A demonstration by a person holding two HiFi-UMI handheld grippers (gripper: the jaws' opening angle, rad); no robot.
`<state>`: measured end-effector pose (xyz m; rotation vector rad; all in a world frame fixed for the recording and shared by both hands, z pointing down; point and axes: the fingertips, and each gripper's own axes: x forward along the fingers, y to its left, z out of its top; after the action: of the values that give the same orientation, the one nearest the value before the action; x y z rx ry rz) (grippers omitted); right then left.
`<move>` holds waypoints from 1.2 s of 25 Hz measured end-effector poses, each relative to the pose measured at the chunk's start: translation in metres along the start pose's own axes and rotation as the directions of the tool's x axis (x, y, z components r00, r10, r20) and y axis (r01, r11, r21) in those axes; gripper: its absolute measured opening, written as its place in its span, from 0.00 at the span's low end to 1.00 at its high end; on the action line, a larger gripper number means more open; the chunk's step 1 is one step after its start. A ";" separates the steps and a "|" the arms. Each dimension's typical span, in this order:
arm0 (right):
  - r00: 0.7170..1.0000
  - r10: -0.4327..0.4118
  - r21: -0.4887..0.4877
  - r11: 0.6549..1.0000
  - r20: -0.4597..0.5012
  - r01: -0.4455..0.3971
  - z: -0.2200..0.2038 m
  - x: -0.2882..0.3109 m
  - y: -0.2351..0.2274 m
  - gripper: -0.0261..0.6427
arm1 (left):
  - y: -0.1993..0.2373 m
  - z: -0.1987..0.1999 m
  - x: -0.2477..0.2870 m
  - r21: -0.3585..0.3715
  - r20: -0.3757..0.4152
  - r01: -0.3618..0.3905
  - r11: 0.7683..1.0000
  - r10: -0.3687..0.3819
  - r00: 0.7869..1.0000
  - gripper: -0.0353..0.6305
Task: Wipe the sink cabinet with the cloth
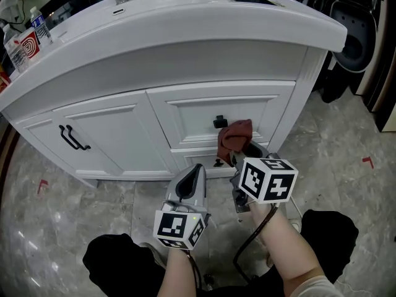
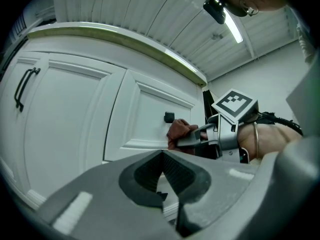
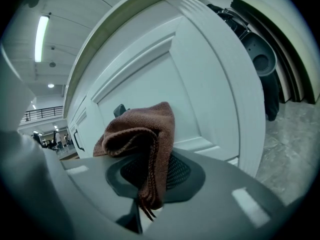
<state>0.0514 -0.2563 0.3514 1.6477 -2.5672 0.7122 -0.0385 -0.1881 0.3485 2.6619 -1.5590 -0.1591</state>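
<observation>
By the drawer knob (image 1: 220, 122), right tongs (image 3: 143, 191) grip cloth (image 1: 239, 135)

At my far left stands a clear plastic water bottle (image 1: 41, 26) (red-and-white carton (image 1: 28, 44) beside it); grey marbled floor tiles (image 1: 346, 159) lie under me.

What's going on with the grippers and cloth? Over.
Right gripper shut on cloth, beside the black drawer knob. Left gripper shut, empty, off the cabinet. Nothing in the way.

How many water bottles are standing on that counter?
2. Both stand at the left end of the counter: one bottle farther back, the other at the picture's edge, beside a red-and-white pack. More may be out of view.
</observation>
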 end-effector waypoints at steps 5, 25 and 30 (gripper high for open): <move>0.998 -0.053 -0.003 0.999 0.017 0.053 0.008 -0.016 -0.028 0.17 | -0.006 -0.002 0.005 0.004 -0.004 0.008 1.000 -0.008 1.000 0.05; 0.987 -0.157 -0.122 0.980 0.032 0.159 -0.013 -0.039 -0.050 0.16 | -0.022 -0.029 0.009 0.040 -0.068 0.037 0.999 -0.034 0.997 0.05; 0.995 -0.038 -0.175 0.984 -0.092 0.022 -0.068 -0.001 0.006 0.16 | 0.021 -0.042 -0.011 0.011 -0.072 -0.030 0.999 0.031 0.997 0.05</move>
<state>0.0308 -0.2272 0.4098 1.5571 -2.4554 0.5337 -0.0570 -0.1891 0.3924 2.6185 -1.5824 -0.0535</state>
